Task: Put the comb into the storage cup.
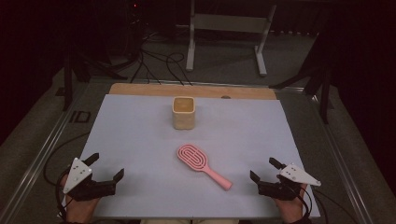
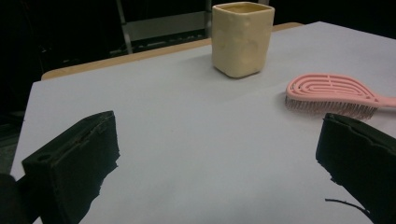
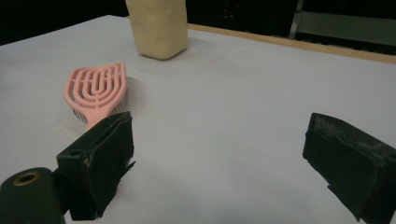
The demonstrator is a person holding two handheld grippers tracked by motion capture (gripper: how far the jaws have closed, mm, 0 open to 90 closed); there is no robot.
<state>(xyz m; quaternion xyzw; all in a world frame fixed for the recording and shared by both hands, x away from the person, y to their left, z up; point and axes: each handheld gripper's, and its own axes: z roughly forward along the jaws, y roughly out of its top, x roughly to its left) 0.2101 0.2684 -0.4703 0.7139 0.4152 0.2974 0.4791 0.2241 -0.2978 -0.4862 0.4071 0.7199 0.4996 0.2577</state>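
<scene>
A pink hairbrush [image 1: 201, 164] lies bristles down near the middle of the white table sheet [image 1: 140, 126], handle toward the front right. Behind it stands an upright cream square cup [image 1: 183, 112]. My left gripper [image 1: 108, 166] rests at the front left corner, jaws wide apart and empty. At the front right, my right gripper [image 1: 264, 170] is open too, holding nothing. In the left gripper view the cup [image 2: 242, 38] and the brush [image 2: 334, 93] lie ahead to the right. The right gripper view has the brush [image 3: 97, 90] just beyond the left jaw, with the cup [image 3: 158, 27] farther back.
A wooden strip [image 1: 191, 90] edges the table's far side. Beyond it on the dark floor are a metal stand [image 1: 229, 35] and black cables [image 1: 159, 65]. Metal rails [image 1: 44, 149] run along the table's left and right sides.
</scene>
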